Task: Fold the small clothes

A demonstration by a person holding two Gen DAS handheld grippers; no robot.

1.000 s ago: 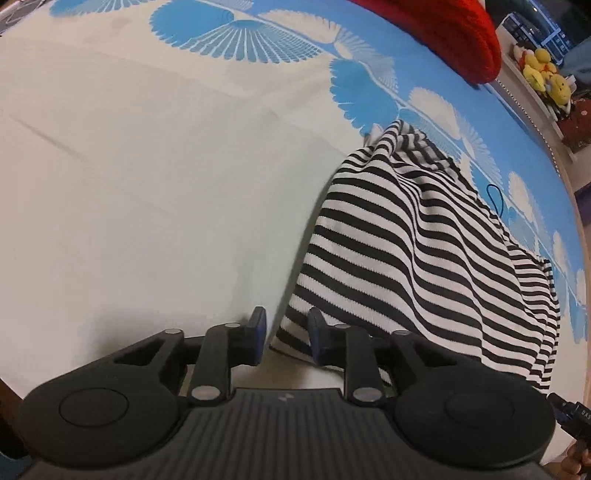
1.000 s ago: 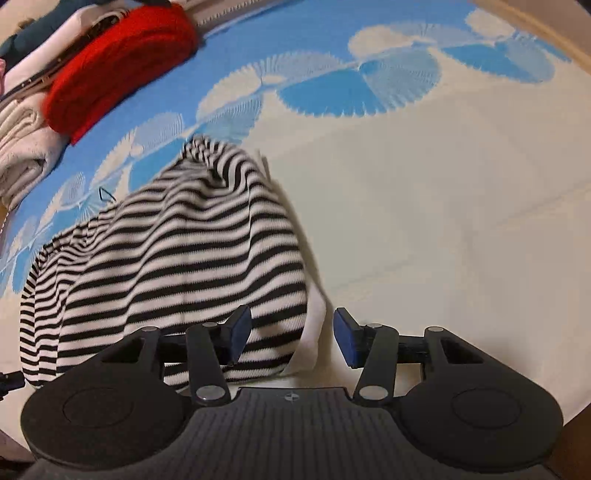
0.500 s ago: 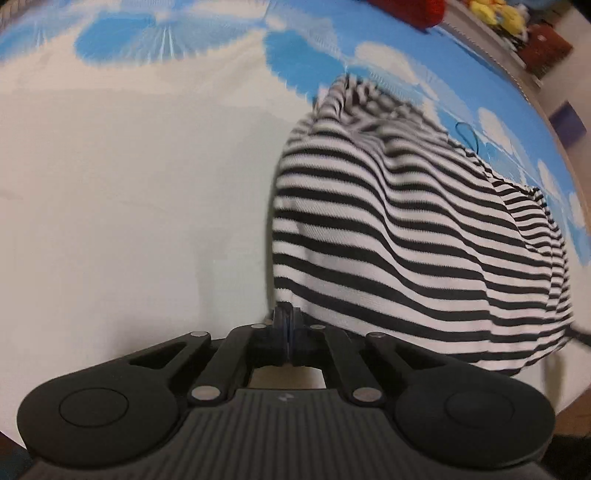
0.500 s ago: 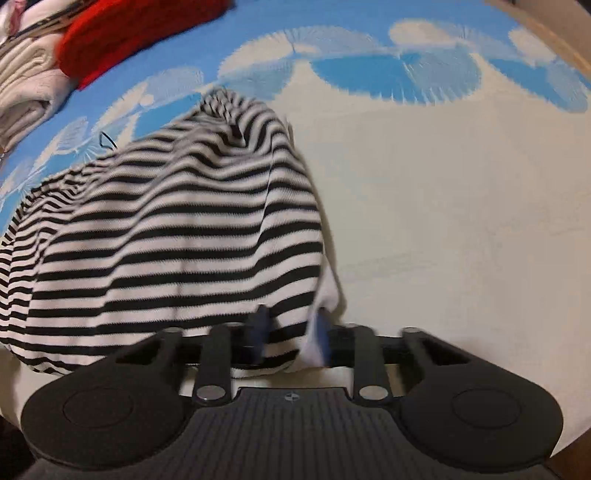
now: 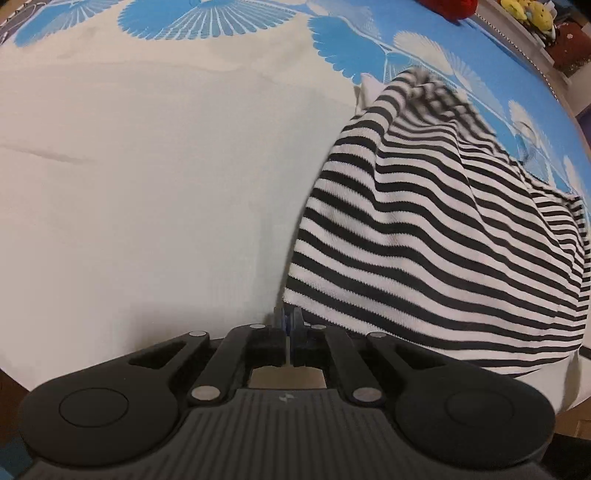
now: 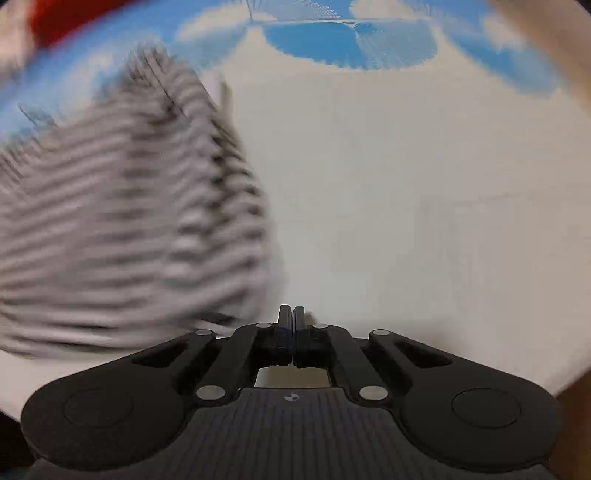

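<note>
Striped garment (image 5: 424,236), black & white knit, lies bunched on a cream cloth w/ blue fan-print border (image 5: 147,177) that covers the surface; can't tell if it's a bed or a counter underneath. Garment sits toward the cloth's near edge, far end reaching the blue border. Left claw (image 5: 289,325) is closed, tips meeting at the garment's near left corner; a thin bit of white hem seems pinched between the pads, so it looks like it's gripping the corner. Right claw (image 6: 291,317) is closed too, tips together just beside the garment's near right corner (image 6: 236,295); right view is badly motion-blurred, so can't tell if any fabric is caught there. Red knit item (image 5: 454,7) & yellow plush toys (image 5: 532,14) sit past the far edge, well apart from the garment.
</note>
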